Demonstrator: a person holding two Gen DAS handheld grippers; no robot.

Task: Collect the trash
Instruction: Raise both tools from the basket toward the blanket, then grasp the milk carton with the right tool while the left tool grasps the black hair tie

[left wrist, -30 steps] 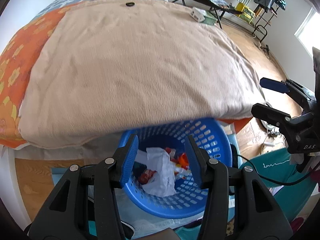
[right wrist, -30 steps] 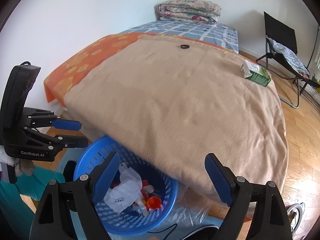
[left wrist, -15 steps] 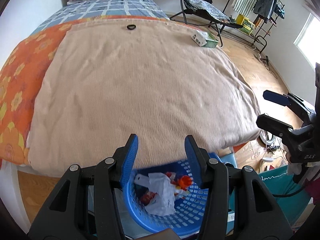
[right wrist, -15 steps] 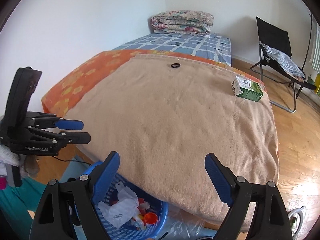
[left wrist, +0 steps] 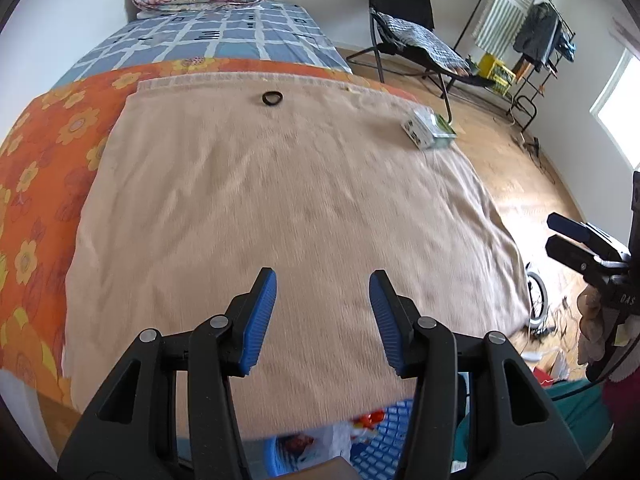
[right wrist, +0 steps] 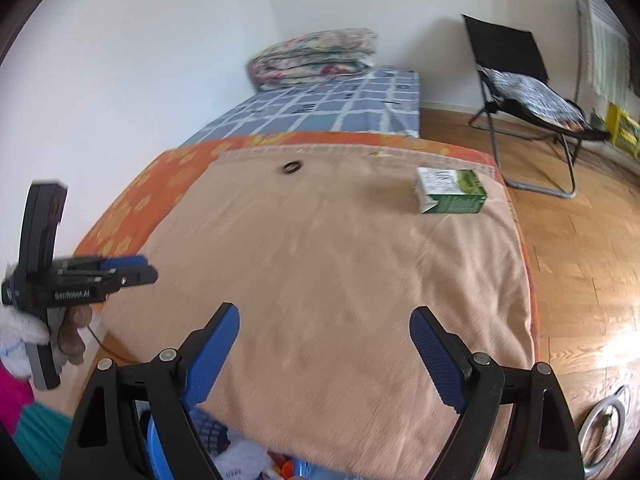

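The left view alone takes in the clothes rack [left wrist: 540, 20] and window; the right view alone shows the bare wall past the bed's left edge. Left gripper [left wrist: 322, 320] hangs over the blanket [left wrist: 280, 200], jaws partly apart, nothing between them. Right gripper [right wrist: 324, 356] has jaws wide apart, also empty. The blanket lies open and flat ahead, dropping to wood floor [right wrist: 580, 260] on the right. The ring [right wrist: 292, 167] lies far ahead near the blanket's far edge; the carton [right wrist: 452, 191] sits at the far right edge. The basket [left wrist: 384, 432] peeks below the near edge, under both grippers.
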